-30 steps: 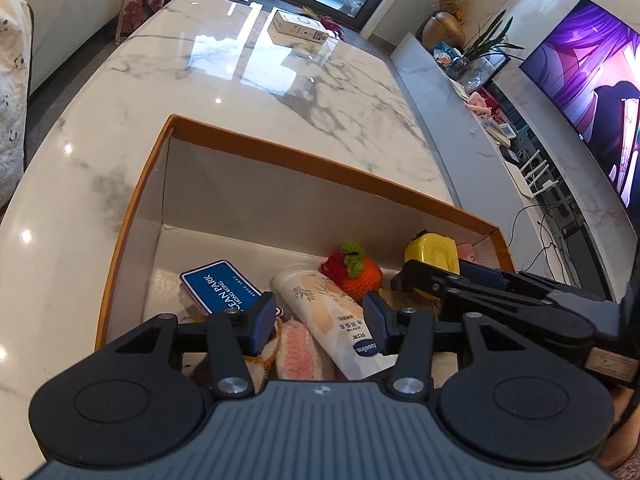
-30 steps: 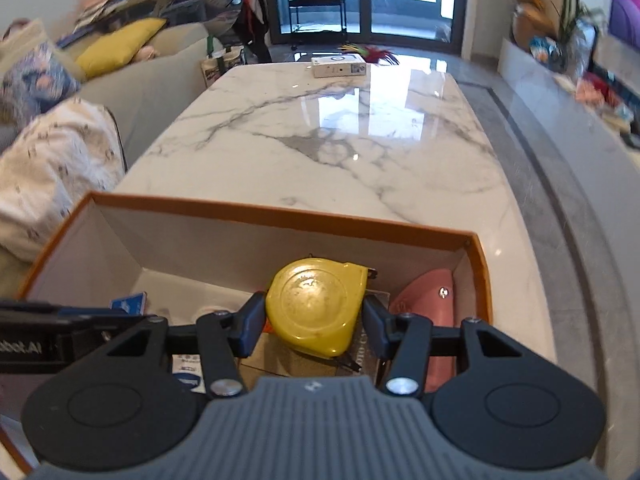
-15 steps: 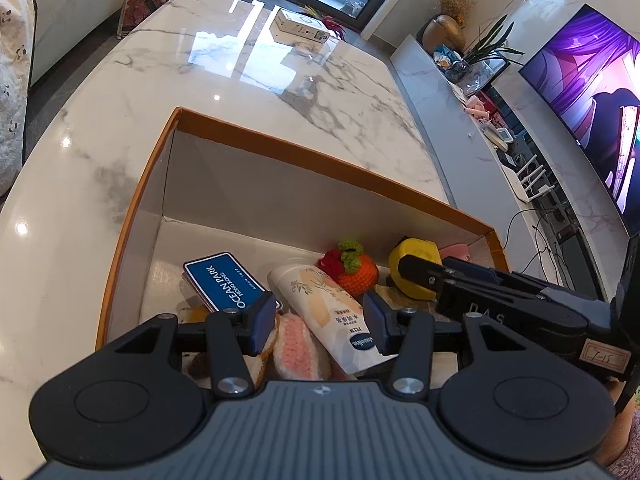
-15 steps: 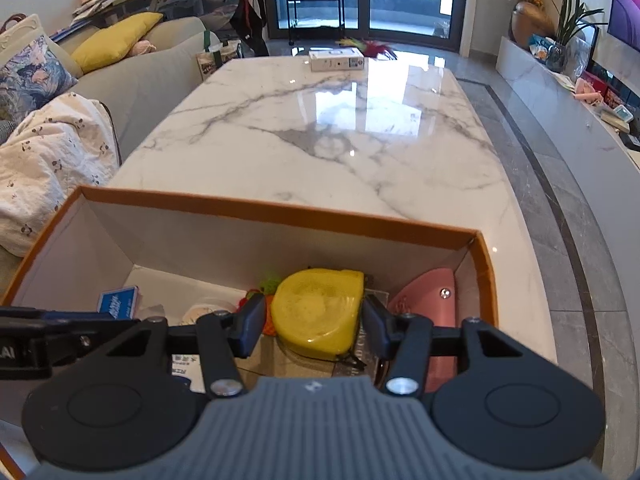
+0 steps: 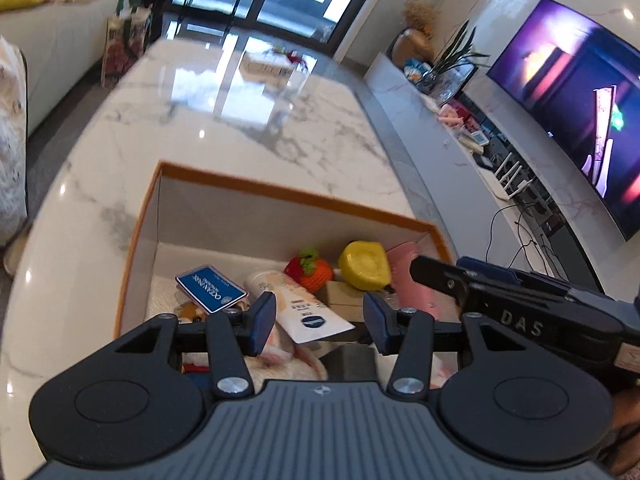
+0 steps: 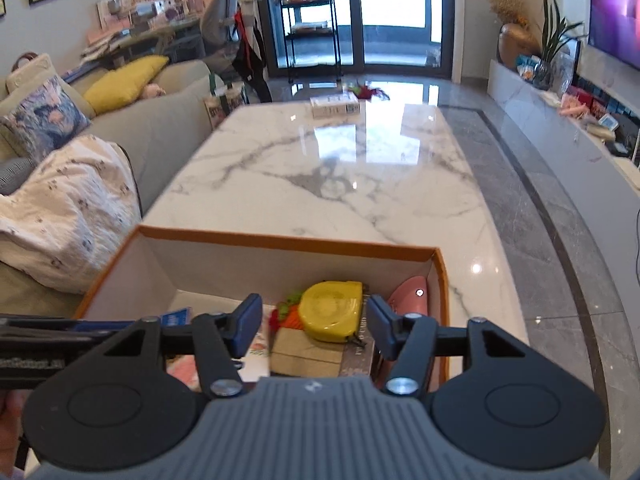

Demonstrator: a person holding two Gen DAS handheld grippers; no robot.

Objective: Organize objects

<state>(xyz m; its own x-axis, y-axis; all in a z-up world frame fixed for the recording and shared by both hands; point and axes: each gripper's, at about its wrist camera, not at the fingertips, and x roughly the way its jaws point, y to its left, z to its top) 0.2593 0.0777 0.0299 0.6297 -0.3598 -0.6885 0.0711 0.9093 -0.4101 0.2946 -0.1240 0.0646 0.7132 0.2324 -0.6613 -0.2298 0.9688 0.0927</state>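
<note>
Yellow tape measure lies in box, beyond open right tool.

We see a long white marble surface with grey veins, glossy under daylight from the glass doors beyond its far edge. Past its left edge stands a grey sofa carrying a yellow cushion, a blue patterned cushion and a white blanket. Along the right wall a television glows above a low marble console, with a potted plant at its far end. The floor is polished grey stone.
</note>
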